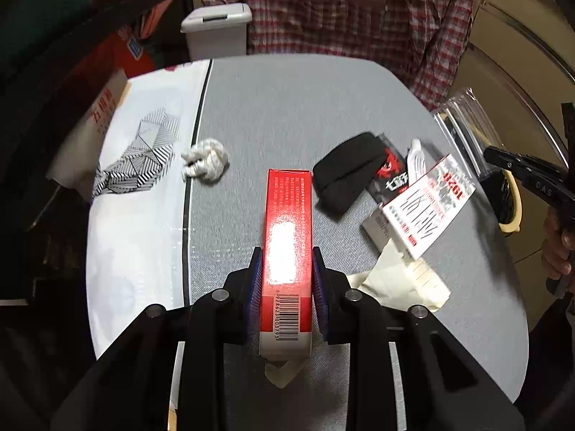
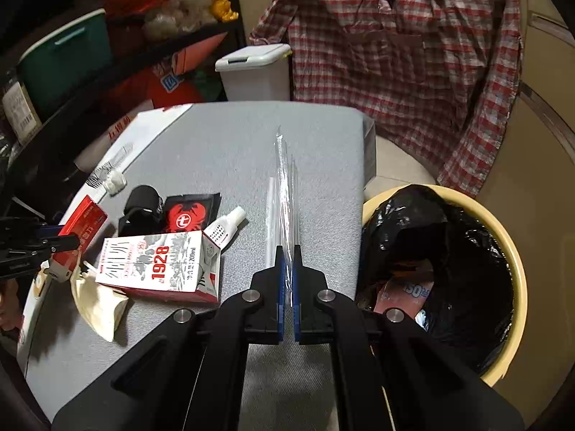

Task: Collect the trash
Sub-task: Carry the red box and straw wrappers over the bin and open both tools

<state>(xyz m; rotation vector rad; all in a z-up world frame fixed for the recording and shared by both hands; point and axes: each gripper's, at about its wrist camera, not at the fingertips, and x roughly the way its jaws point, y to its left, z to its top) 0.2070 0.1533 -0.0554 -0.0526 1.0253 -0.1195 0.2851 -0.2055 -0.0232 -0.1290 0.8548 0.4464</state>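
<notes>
My left gripper (image 1: 286, 262) is shut on a long red box (image 1: 287, 230) and holds it over the grey table (image 1: 287, 107); the box also shows at the left of the right wrist view (image 2: 84, 221). My right gripper (image 2: 288, 251) is shut on a clear plastic wrapper (image 2: 284, 194), seen edge-on, near the table's right edge; the wrapper also shows in the left wrist view (image 1: 463, 122). A yellow bin with a black liner (image 2: 449, 287) stands on the floor right of the table.
On the table lie a white 1928 carton (image 2: 158, 265), a black pouch (image 2: 142, 204), a black and red sachet (image 2: 190, 212), a small white bottle (image 2: 226, 226), a cream paper scrap (image 2: 97, 305) and a crumpled white tissue (image 1: 206, 161). A white lidded bin (image 2: 255, 72) stands behind.
</notes>
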